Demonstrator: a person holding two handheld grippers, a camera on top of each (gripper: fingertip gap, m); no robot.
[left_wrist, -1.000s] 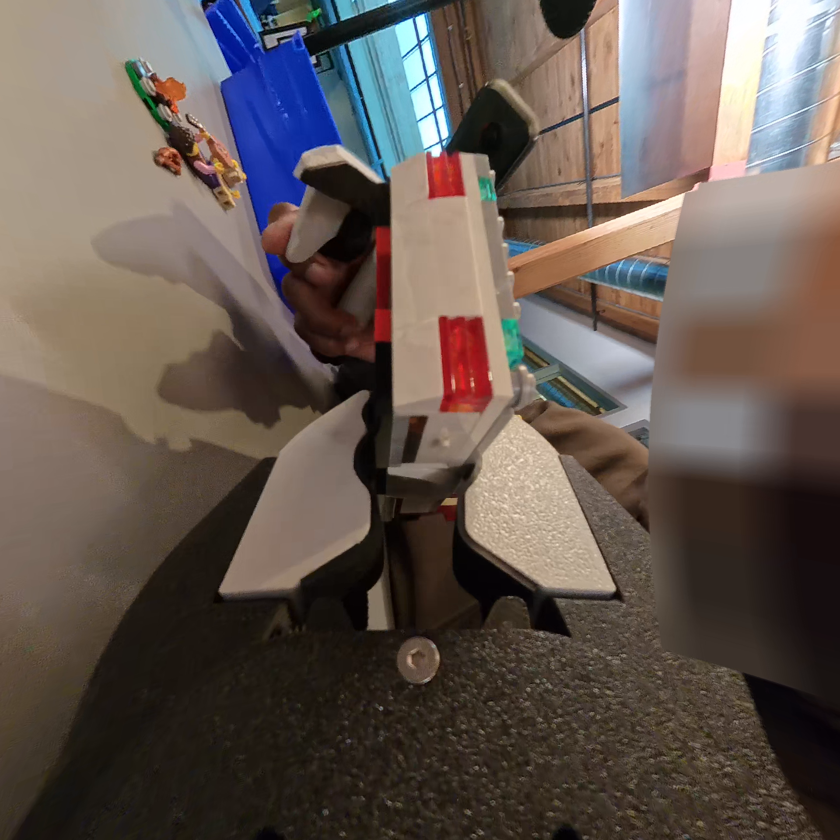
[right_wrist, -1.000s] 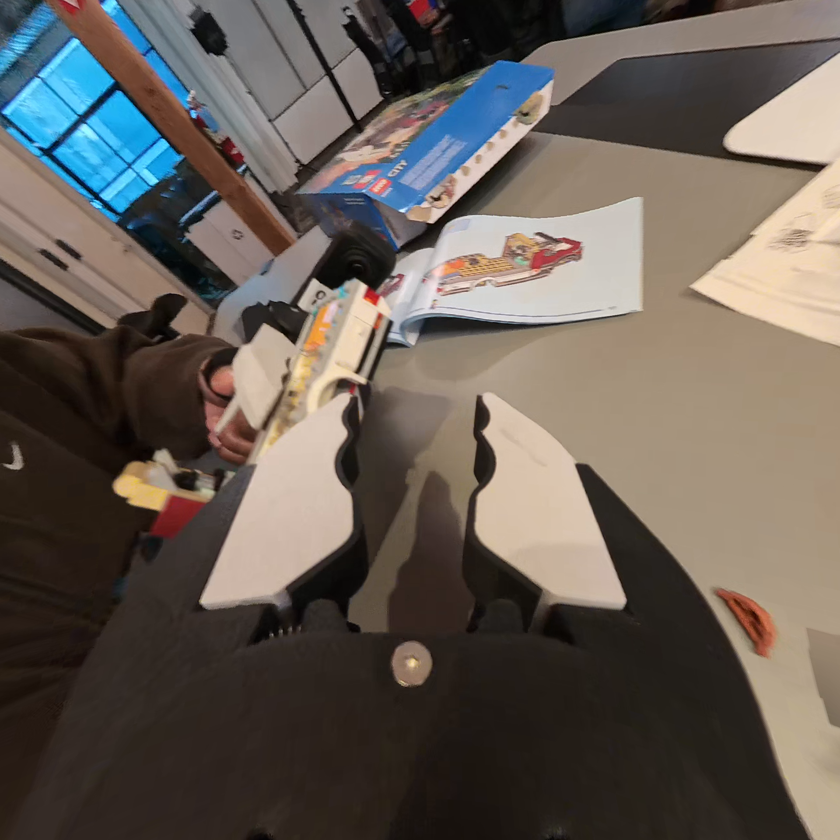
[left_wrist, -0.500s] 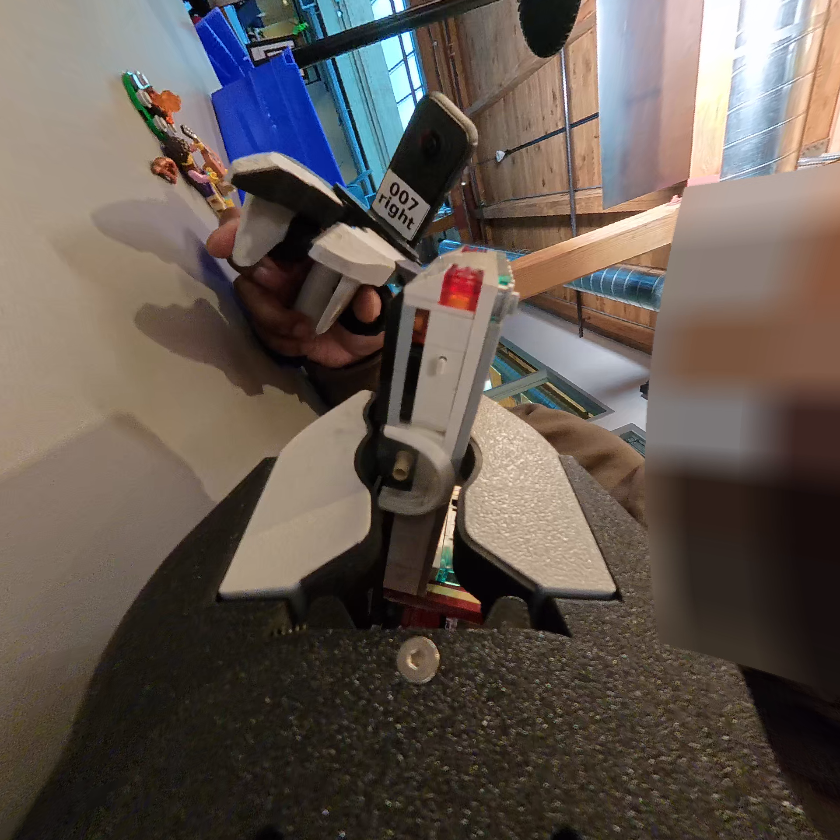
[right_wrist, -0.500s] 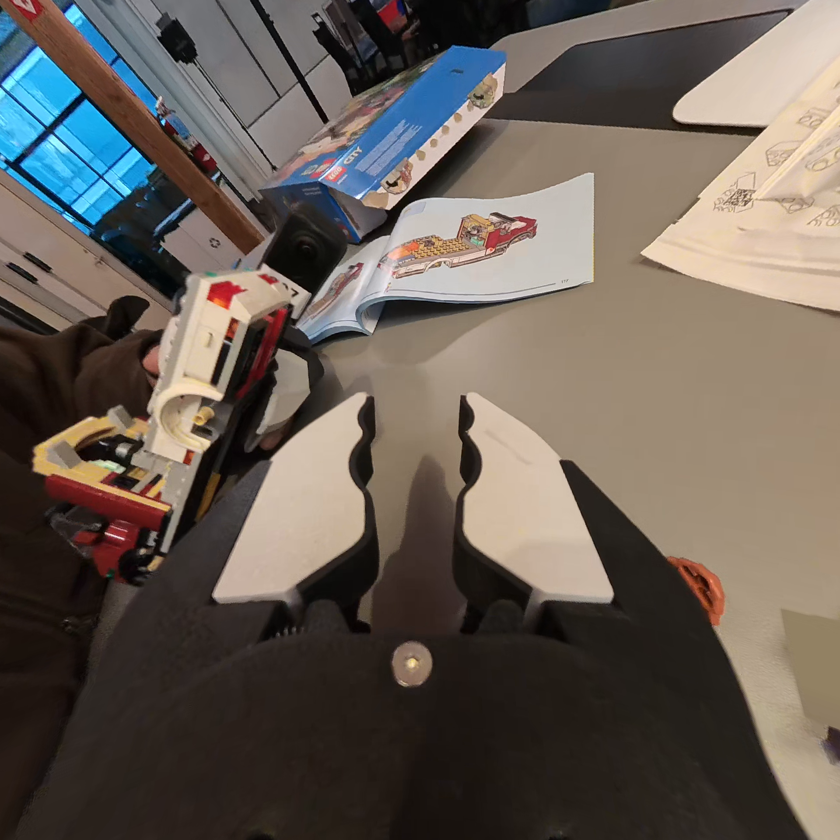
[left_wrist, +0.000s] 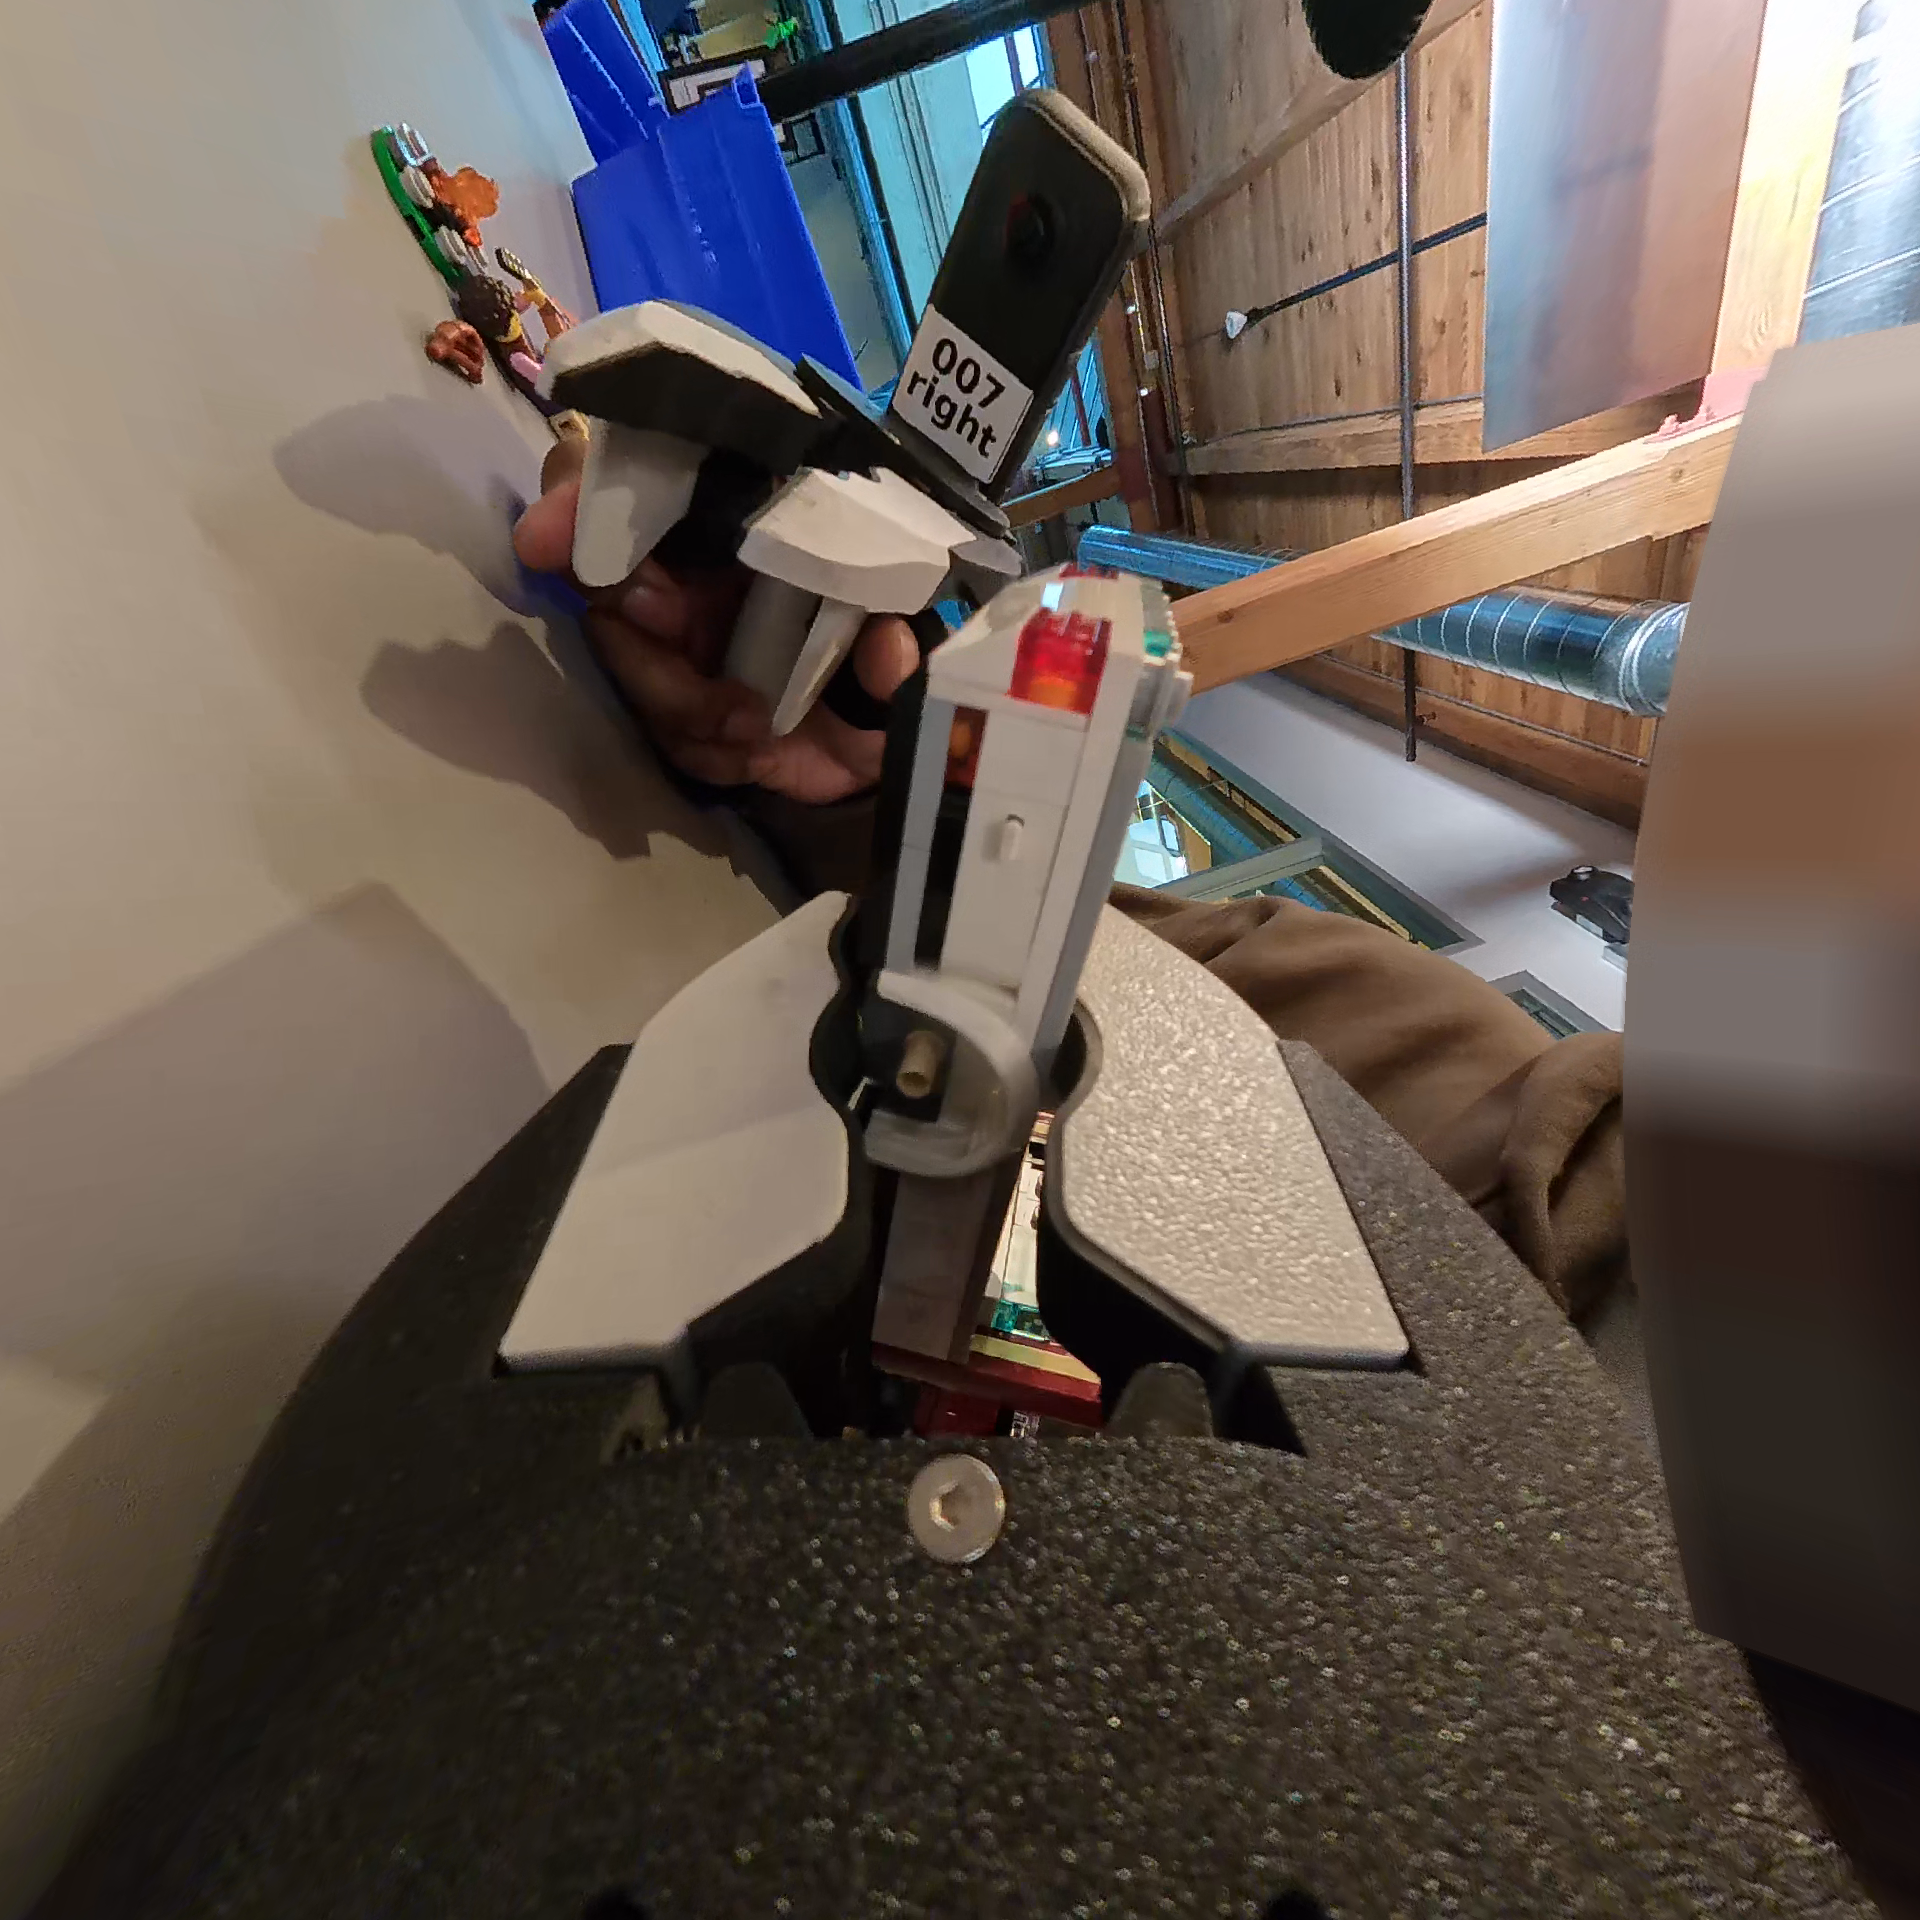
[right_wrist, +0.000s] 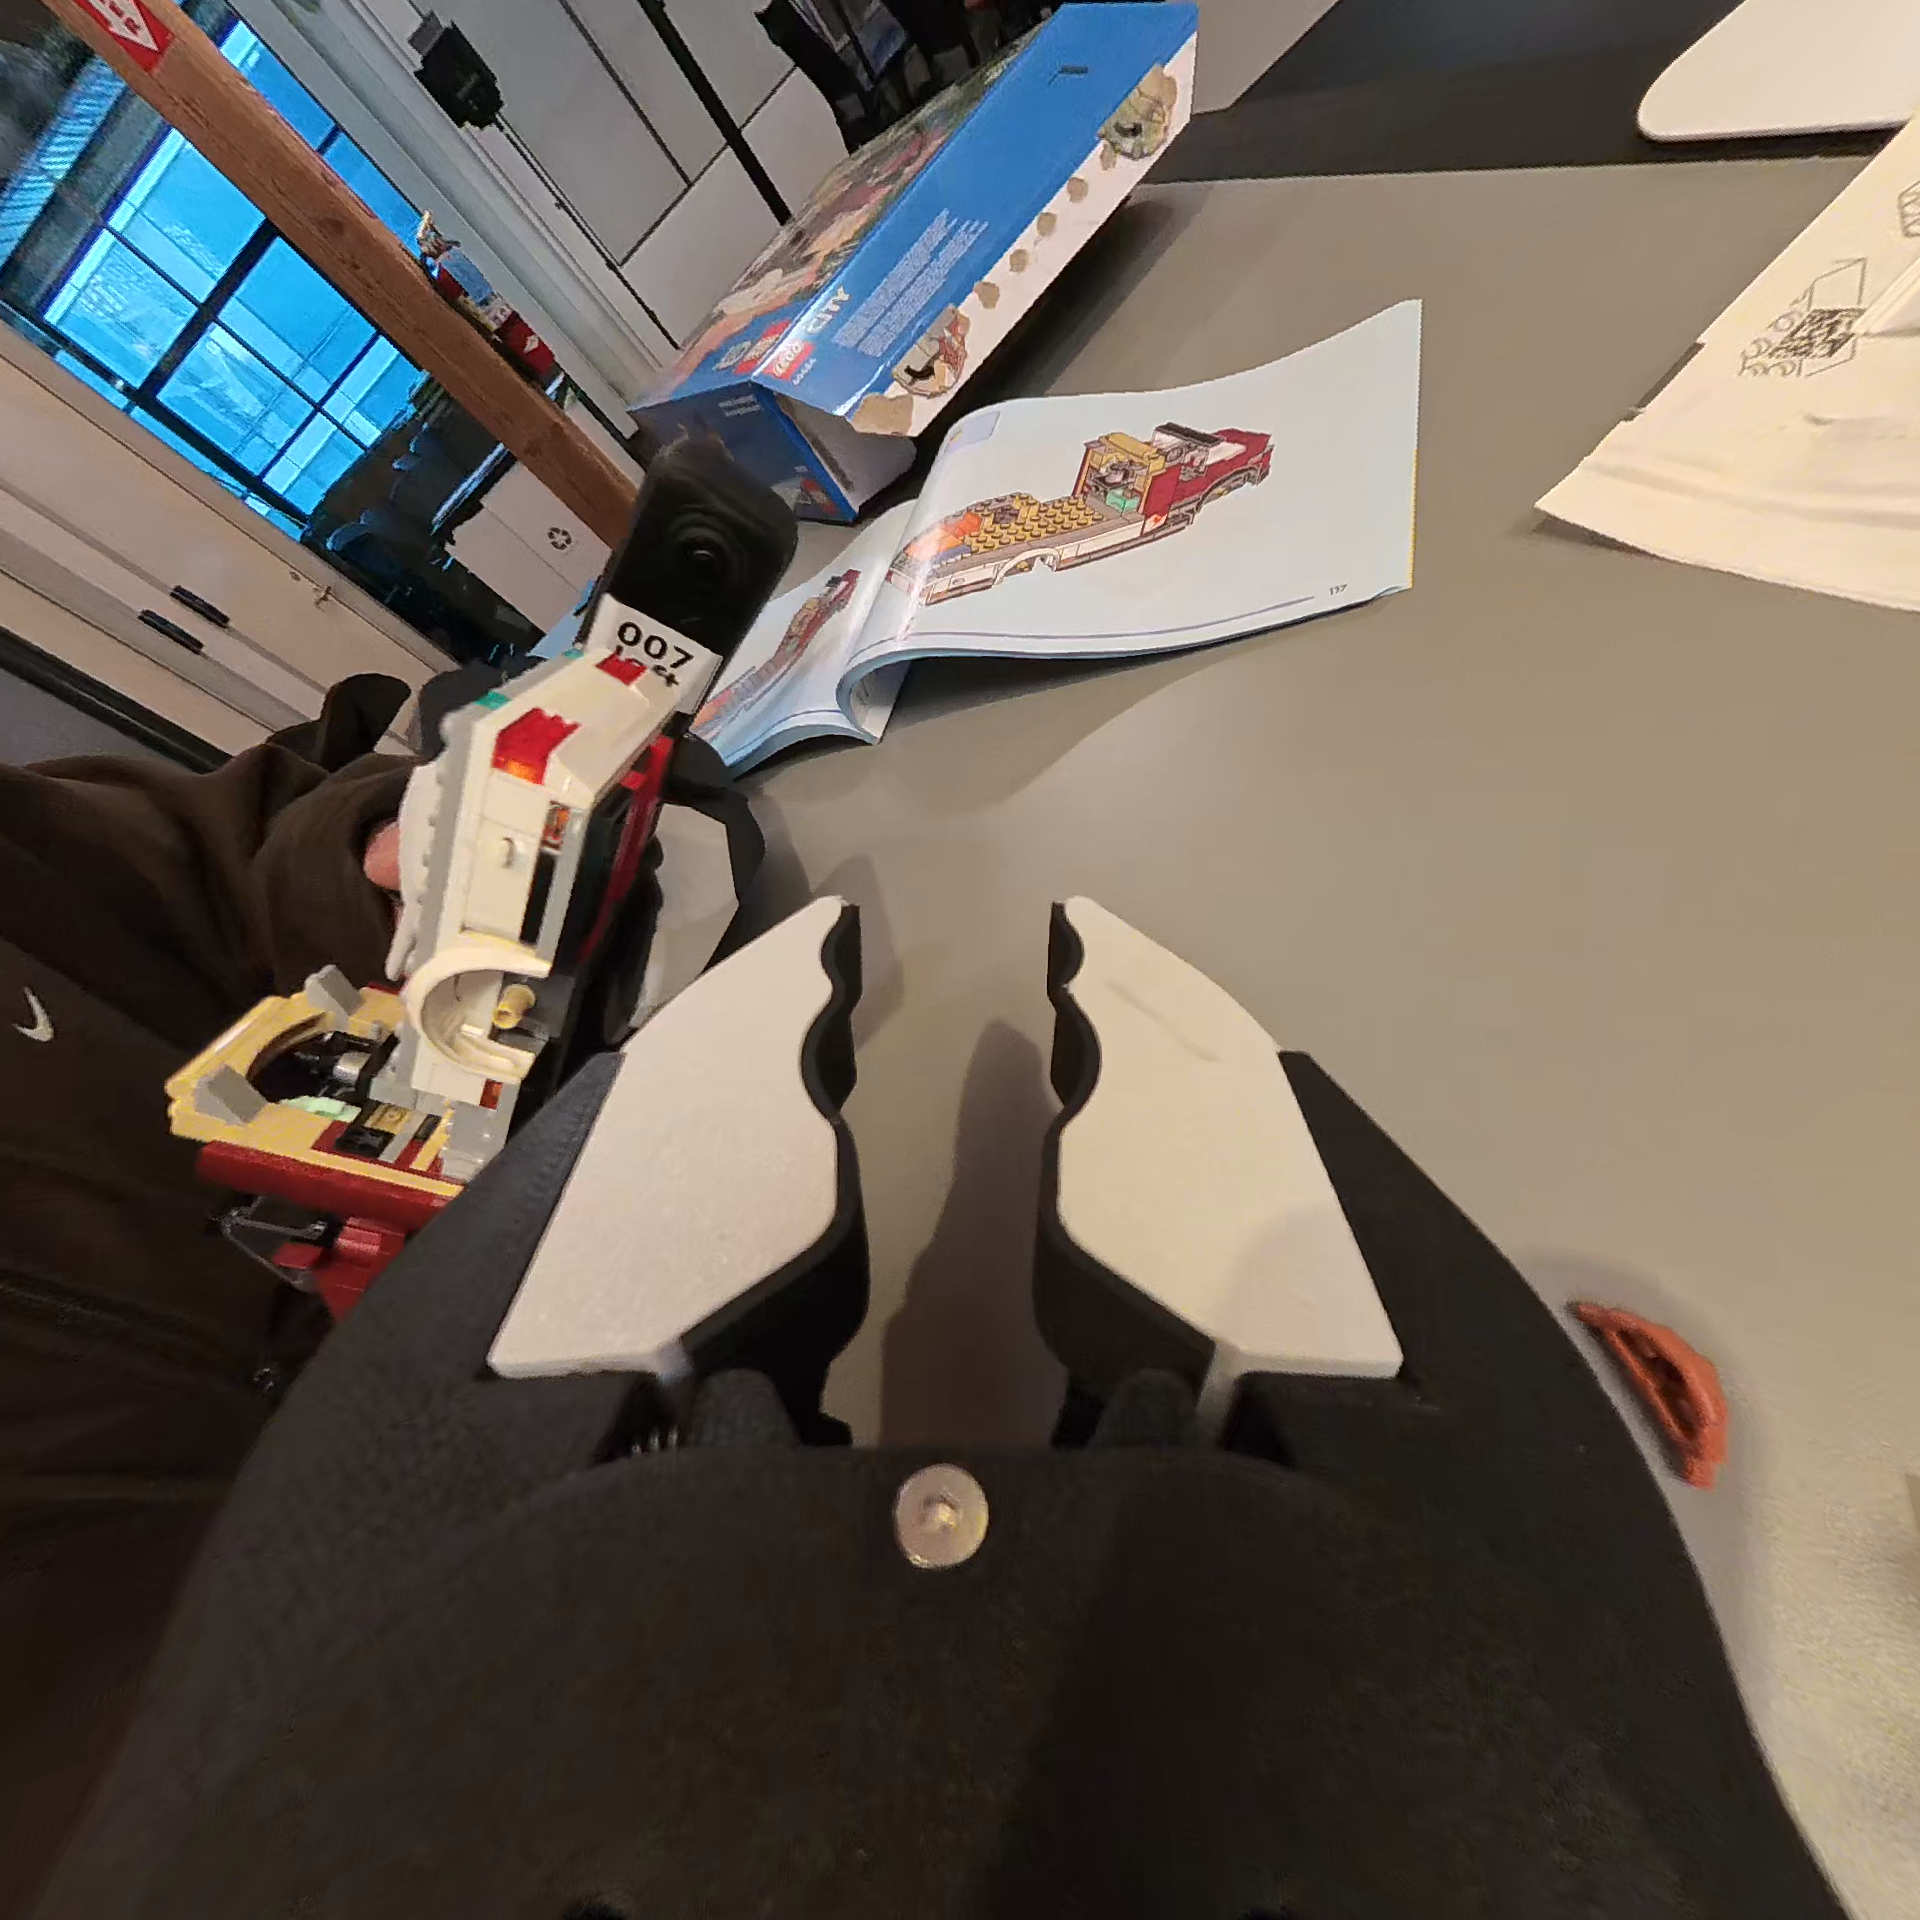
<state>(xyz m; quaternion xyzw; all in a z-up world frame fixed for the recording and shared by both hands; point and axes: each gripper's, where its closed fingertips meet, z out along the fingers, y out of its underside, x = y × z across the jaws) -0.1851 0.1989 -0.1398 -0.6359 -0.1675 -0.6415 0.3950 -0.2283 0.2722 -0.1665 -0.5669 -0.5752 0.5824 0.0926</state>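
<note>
A grey tabletop (right_wrist: 1351, 831) carries an open pale-blue instruction booklet (right_wrist: 1143, 520), a blue cardboard toy box (right_wrist: 914, 239) behind it, white printed sheets (right_wrist: 1766, 416) and a small orange-brown brick piece (right_wrist: 1652, 1392). The left gripper (left_wrist: 961, 997) has its jaws clamped on a white, red and tan toy-brick vehicle model (left_wrist: 1018, 821), held off the tabletop. The right gripper (right_wrist: 951, 945) hovers just beside the model, its jaws partly apart with nothing between them.
</note>
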